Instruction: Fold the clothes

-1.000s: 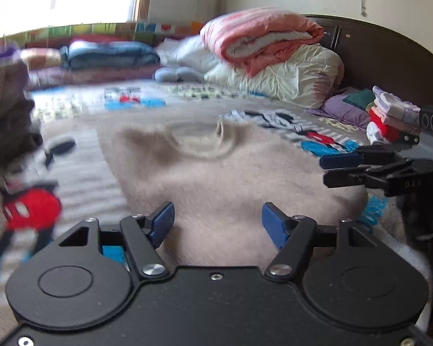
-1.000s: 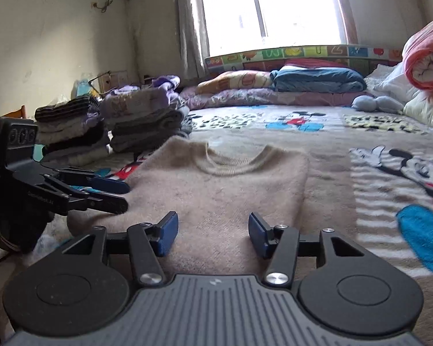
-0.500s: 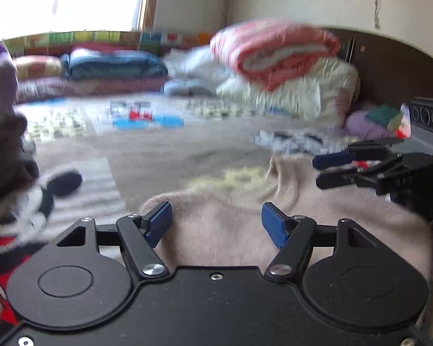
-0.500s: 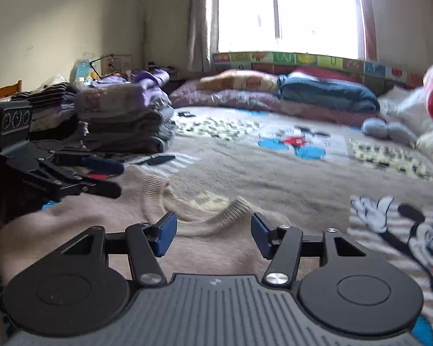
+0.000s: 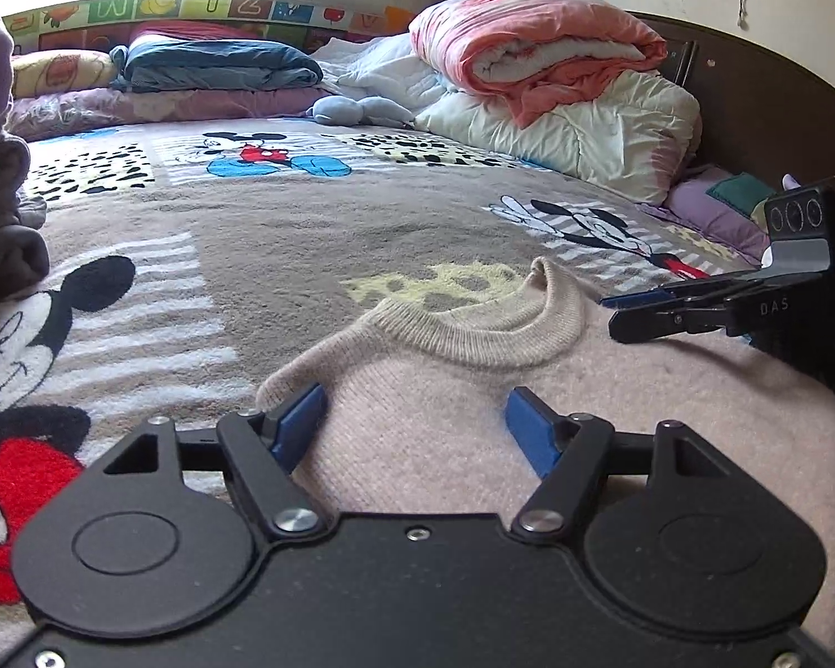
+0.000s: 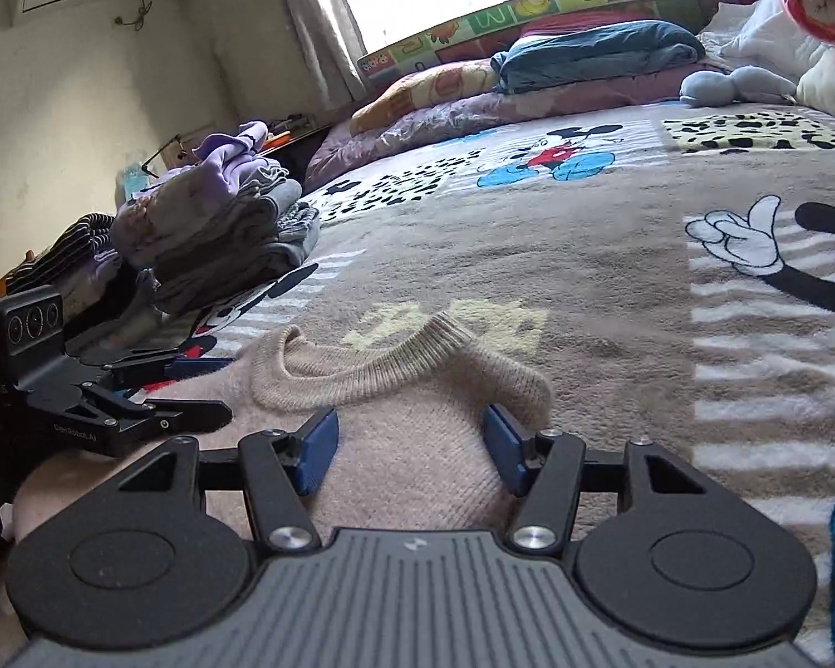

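Observation:
A beige knitted sweater [image 5: 473,417] lies flat on the Mickey Mouse blanket, collar away from me; it also shows in the right wrist view [image 6: 406,462]. My left gripper [image 5: 417,423] is open, low over the sweater's left shoulder, its left finger at the shoulder edge. My right gripper [image 6: 409,442] is open, low over the right shoulder, just below the collar [image 6: 362,373]. Each gripper shows in the other's view, the right one [image 5: 696,309] at the right and the left one [image 6: 139,389] at the left.
A stack of folded grey and purple clothes [image 6: 217,239] stands at the bed's left. Rolled quilts, pink over white [image 5: 556,83], and pillows [image 5: 211,67] line the far side. A dark headboard [image 5: 768,106] is at the right.
Both grippers have moved forward along the sweater from its lower part up to the shoulders beside the collar. Both stayed open.

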